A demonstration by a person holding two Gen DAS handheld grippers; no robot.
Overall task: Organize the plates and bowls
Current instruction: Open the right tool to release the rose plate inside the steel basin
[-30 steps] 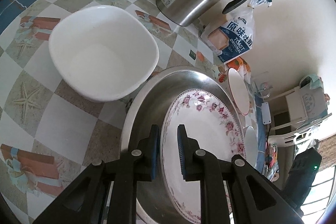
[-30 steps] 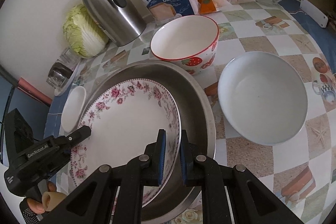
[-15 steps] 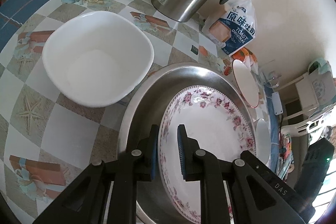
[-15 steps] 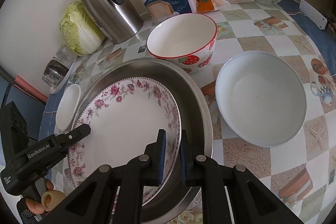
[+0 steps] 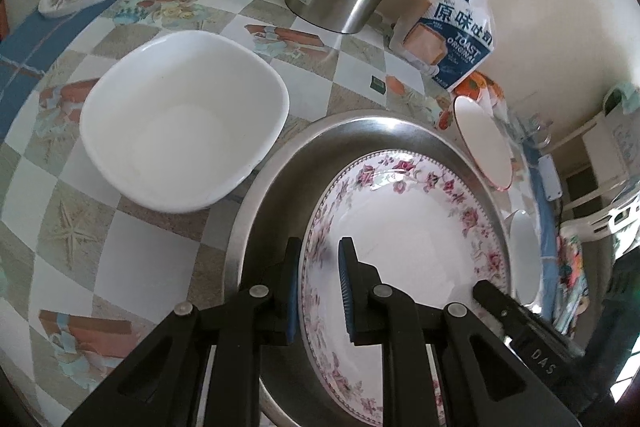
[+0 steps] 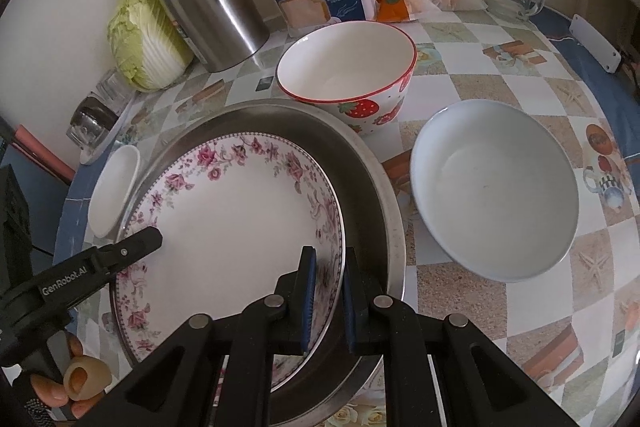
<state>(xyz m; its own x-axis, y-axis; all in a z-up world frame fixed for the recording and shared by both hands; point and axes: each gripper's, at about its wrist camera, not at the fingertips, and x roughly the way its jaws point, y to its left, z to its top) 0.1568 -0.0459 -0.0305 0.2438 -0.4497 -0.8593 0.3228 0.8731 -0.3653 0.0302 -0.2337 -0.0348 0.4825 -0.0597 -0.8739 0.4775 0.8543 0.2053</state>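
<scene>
Inside the round steel basin (image 6: 384, 211), the glossy rose-rimmed porcelain plate (image 6: 240, 219) sits tilted, its rim pinched at opposite edges by left gripper (image 5: 319, 291) and right gripper (image 6: 329, 291), both clamped narrow.

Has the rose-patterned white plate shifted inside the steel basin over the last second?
No clear shift. In the right wrist view the rose-patterned white plate, clamped by both grippers, sits the same against the steel basin rim.

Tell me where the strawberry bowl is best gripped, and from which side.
Grip the strawberry bowl by its red rim, probably from above, one finger inside and one outside. It stands upright and empty, and the wall is too wide to span. The near side is crowded by the steel basin.
</scene>
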